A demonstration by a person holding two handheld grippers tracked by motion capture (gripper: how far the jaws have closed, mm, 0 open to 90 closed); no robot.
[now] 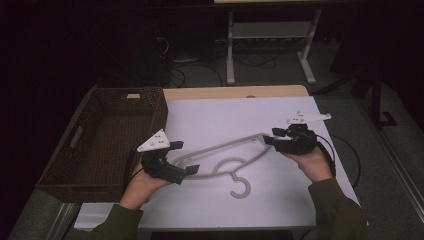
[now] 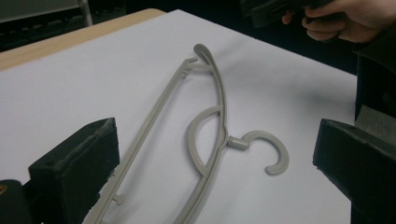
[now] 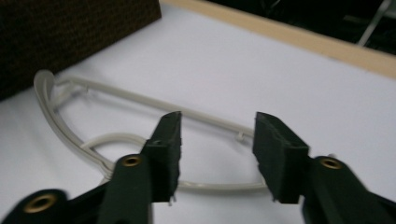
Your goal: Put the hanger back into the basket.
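High view: a grey plastic hanger (image 1: 227,152) lies flat on the white table sheet (image 1: 240,115), hook toward the person, with a brown wicker basket (image 1: 95,145) just beside the sheet at the left. The left gripper (image 1: 186,157) sits at the hanger's left end and the right gripper (image 1: 270,136) at its right end.

Left gripper view has its jaws spread wide, the hanger (image 2: 205,135) running up between them; nothing is clamped. Right gripper view also shows jaws parted, straddling the thin lower bar of the hanger (image 3: 140,135) without pressing it, though dim light makes contact hard to rule out.

By its thin moulded sections, the hanger looks light, fairly stiff along its length but likely to flex or twist if pinched at one tip. Smooth plastic may slip, so the foam-lined jaws should close across a shoulder rail near each end, not on the hook
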